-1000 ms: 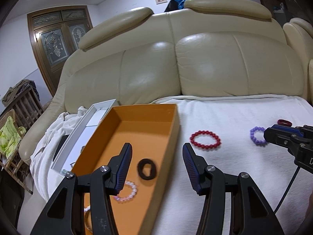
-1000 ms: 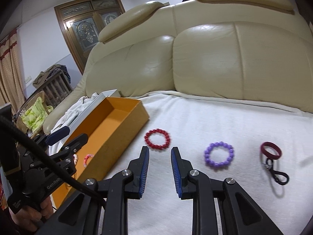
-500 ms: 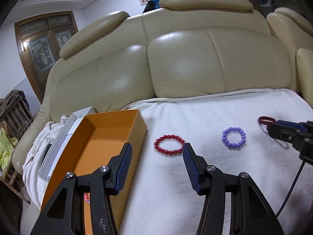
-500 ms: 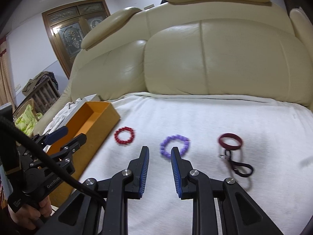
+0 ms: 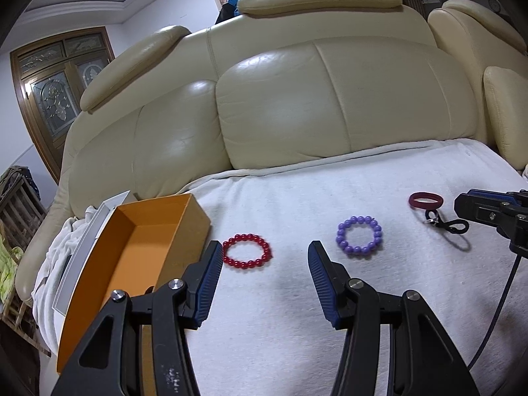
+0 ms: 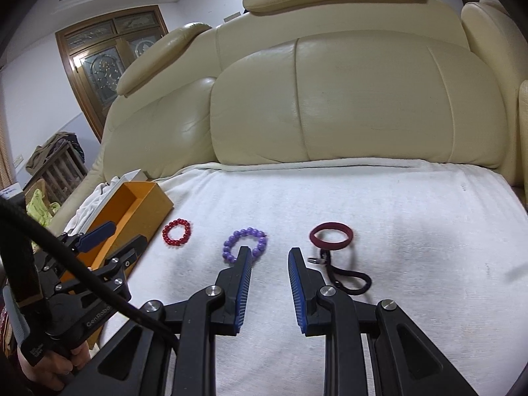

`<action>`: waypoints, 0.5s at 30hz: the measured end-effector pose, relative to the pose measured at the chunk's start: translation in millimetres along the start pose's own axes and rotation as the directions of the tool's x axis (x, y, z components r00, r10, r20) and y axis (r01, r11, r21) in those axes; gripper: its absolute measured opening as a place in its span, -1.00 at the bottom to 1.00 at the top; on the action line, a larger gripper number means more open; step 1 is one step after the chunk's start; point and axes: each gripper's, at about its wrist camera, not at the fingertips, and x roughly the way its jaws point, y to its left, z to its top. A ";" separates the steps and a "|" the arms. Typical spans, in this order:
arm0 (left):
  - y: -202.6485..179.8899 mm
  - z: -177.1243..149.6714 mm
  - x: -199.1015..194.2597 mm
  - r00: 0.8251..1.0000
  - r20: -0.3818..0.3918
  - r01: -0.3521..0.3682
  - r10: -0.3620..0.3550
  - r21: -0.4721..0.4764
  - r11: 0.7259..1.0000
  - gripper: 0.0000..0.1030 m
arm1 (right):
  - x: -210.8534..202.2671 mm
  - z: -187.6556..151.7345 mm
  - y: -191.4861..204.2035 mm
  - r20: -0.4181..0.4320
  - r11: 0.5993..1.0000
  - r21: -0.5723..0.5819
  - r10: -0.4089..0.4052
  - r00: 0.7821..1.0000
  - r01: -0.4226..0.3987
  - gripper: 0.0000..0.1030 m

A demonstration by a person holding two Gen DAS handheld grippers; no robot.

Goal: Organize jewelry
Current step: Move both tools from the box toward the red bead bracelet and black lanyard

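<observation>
Three pieces of jewelry lie on the white towel (image 5: pixel 330 313) spread over the seat of a cream leather sofa (image 5: pixel 297 105): a red bead bracelet (image 5: pixel 247 250), a purple bead bracelet (image 5: pixel 359 235) and a dark red ring (image 5: pixel 425 200) with a black clip strap (image 5: pixel 445 223) trailing from it. The red bead bracelet sits just beside the open orange box (image 5: pixel 99 300) at the towel's left edge; a white lid (image 5: pixel 82 257) lies against the box's far side. My left hand-held gripper (image 5: pixel 264 260) hangs low over the towel, jaws spread wide and holding nothing, with the red bead bracelet just ahead of its left finger. My right hand-held gripper (image 6: pixel 269 257) is also released, jaws parted and empty, above the towel between the purple bead bracelet and the dark red ring; its left fingertip overlaps the near edge of the purple beads in the right wrist view, though I cannot tell whether it touches them. The clip strap curls just beside its right finger.
</observation>
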 end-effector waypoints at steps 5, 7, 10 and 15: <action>-5.5 1.3 0.4 1.000 0.001 0.010 -0.010 0.002 1.000 0.06 | -0.8 -1.4 -6.9 -0.006 1.000 0.005 -0.014 1.000 0.015 -0.51; -6.9 1.7 0.8 1.000 0.001 0.013 -0.013 0.002 1.000 0.06 | -1.0 -1.7 -10.1 -0.007 1.000 0.008 -0.021 1.000 0.021 -0.51; -9.9 1.9 1.8 0.999 -0.003 0.032 -0.032 0.005 0.999 0.06 | -0.9 -1.9 -15.9 -0.011 0.999 0.012 -0.032 0.999 0.032 -0.51; -19.5 -1.5 10.7 0.982 -0.068 0.177 -0.176 0.009 0.984 0.06 | -5.0 1.9 -42.5 -0.012 0.996 0.043 -0.074 0.997 0.075 -0.51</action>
